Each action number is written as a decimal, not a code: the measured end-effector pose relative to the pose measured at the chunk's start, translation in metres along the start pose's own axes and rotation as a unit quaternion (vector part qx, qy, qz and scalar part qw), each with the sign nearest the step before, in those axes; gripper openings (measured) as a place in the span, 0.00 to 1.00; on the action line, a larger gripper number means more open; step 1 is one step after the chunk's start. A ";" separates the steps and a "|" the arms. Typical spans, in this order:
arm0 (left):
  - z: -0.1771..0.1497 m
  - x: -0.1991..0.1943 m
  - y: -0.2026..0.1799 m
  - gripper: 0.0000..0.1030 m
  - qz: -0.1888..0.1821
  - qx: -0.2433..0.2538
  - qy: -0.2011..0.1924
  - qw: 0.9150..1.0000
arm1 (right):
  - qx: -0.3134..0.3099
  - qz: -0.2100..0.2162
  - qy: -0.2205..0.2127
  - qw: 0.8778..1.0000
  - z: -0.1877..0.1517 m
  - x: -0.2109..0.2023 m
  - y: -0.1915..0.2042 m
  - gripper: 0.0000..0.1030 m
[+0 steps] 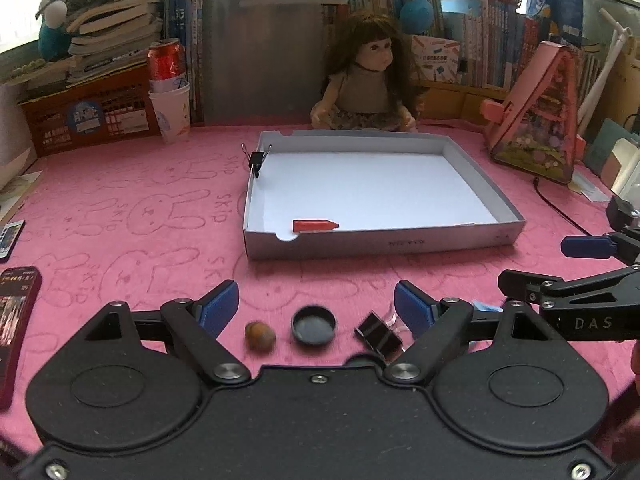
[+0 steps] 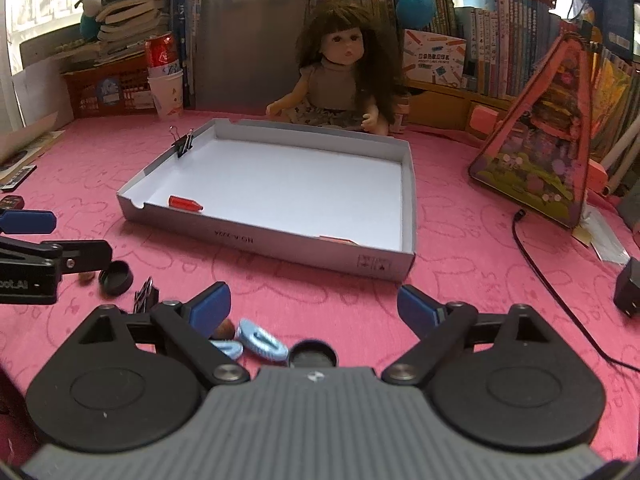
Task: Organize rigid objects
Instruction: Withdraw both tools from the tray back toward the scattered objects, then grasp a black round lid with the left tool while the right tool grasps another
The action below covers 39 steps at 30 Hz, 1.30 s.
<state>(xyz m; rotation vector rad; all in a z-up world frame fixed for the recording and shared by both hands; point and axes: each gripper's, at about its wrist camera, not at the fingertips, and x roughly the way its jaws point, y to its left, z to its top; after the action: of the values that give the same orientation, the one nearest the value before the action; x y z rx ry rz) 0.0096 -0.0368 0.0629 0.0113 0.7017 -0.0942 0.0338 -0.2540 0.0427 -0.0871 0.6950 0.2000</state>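
A grey shallow tray (image 1: pixel 360 242) (image 2: pixel 280 245) lies on the pink mat with a red crayon (image 1: pixel 315 225) (image 2: pixel 185 203) inside and a black binder clip (image 1: pixel 256 160) (image 2: pixel 183 142) on its left wall. My left gripper (image 1: pixel 318 305) is open just above the mat. A brown nut (image 1: pixel 260 335), a black cap (image 1: pixel 314 325) and a loose binder clip (image 1: pixel 378 340) lie between its fingers, untouched. My right gripper (image 2: pixel 312 300) is open beside it. Two light blue clips (image 2: pixel 262 340), another black cap (image 2: pixel 313 354) and a second nut (image 2: pixel 224 328) lie near its base.
A doll (image 1: pixel 364 80) sits behind the tray. A pink toy house (image 2: pixel 540 152) stands at the right, with a black cable (image 2: pixel 536 264) and a charger (image 2: pixel 628 288) on the mat. A paper cup with a can (image 1: pixel 172 92) stands back left, and phones (image 1: pixel 16 320) lie at the left edge.
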 end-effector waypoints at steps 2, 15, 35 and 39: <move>-0.007 -0.011 -0.002 0.82 0.005 0.003 -0.008 1.000 | 0.000 -0.001 -0.003 1.000 -0.006 -0.007 -0.001 0.93; -0.061 -0.040 -0.016 0.85 0.034 0.026 -0.044 0.998 | 0.014 -0.014 -0.028 0.999 -0.048 -0.024 -0.013 0.95; -0.078 0.005 -0.005 0.85 -0.016 -0.003 -0.031 0.999 | 0.003 -0.050 -0.055 0.997 -0.065 -0.010 -0.004 0.95; -0.078 0.009 -0.001 0.83 -0.021 -0.007 -0.033 0.999 | 0.002 -0.053 -0.052 0.997 -0.063 -0.003 -0.002 0.92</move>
<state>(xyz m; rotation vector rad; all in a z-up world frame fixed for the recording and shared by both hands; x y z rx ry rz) -0.0336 -0.0358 -0.0023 -0.0188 0.6371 -0.1290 -0.0073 -0.2656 -0.0034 -0.1092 0.5855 0.1004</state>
